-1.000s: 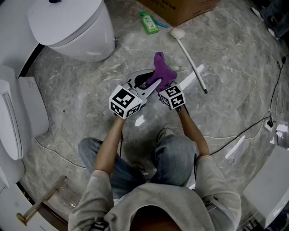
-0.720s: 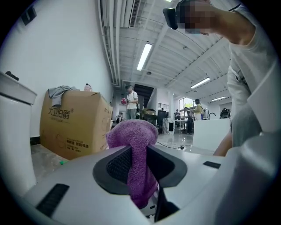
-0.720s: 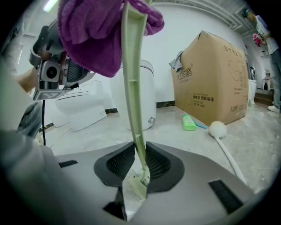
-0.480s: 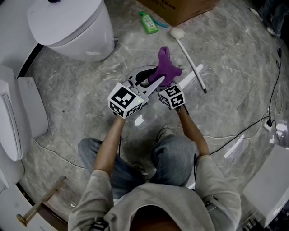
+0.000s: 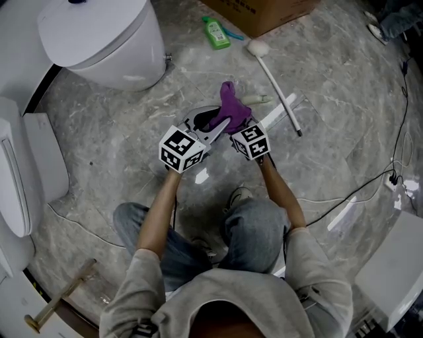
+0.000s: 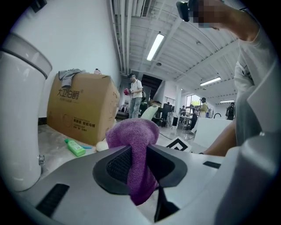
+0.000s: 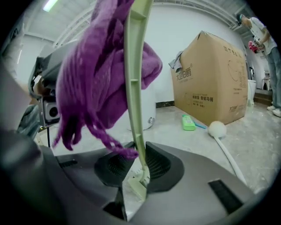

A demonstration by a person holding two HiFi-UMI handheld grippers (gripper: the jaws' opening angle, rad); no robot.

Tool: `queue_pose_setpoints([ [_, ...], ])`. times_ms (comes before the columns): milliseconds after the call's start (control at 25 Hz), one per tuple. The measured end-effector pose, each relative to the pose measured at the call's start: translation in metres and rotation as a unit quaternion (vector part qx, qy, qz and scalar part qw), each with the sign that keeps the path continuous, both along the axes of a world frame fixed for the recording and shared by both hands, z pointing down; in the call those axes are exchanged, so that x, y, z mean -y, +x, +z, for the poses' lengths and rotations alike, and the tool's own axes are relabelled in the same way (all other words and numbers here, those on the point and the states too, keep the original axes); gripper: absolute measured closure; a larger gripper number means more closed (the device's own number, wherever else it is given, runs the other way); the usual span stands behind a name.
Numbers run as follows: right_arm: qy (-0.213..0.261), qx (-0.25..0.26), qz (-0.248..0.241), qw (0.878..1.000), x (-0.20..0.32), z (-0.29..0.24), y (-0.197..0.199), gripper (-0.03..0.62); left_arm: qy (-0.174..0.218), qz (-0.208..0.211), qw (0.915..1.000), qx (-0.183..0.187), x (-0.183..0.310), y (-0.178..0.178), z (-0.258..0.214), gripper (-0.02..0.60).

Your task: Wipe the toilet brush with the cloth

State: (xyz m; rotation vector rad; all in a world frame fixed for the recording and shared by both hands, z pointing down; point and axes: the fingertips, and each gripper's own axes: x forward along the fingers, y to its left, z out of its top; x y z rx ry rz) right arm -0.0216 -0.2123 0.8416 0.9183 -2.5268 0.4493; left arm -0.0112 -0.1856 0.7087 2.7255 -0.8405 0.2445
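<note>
The toilet brush is a slim pale green stick (image 7: 134,83), and my right gripper (image 7: 136,165) is shut on its lower end. In the head view its far end (image 5: 259,99) pokes out past the purple cloth (image 5: 231,105). My left gripper (image 6: 134,163) is shut on that cloth (image 6: 131,136), which is wrapped round the brush (image 7: 103,74) just above the right gripper's jaws. Both grippers meet over the floor in front of the person's knees, the left (image 5: 221,119) beside the right (image 5: 242,125).
A white toilet (image 5: 106,39) stands at the upper left. On the marble floor lie a green bottle (image 5: 217,33) and a white long-handled brush with a round head (image 5: 281,92). A cardboard box (image 5: 264,12) sits at the back. Cables (image 5: 370,185) run at the right.
The left gripper slid the cloth out along the brush toward its far end, then drew it back down toward the right gripper. The right gripper kept still.
</note>
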Motion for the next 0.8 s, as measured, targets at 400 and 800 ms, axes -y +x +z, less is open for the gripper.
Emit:
queue_pose_setpoints([
  [400,0.000,-0.001,-0.001,1.000,0.001,0.001,0.000,0.503,-0.072,-0.018,0.9971,0.018,-0.002,-0.012,0.056,0.465],
  [800,-0.001,-0.001,0.001,1.000,0.001,0.002,0.000,0.503,-0.121,-0.052,0.9906,0.037,-0.016,-0.042,0.092,0.465],
])
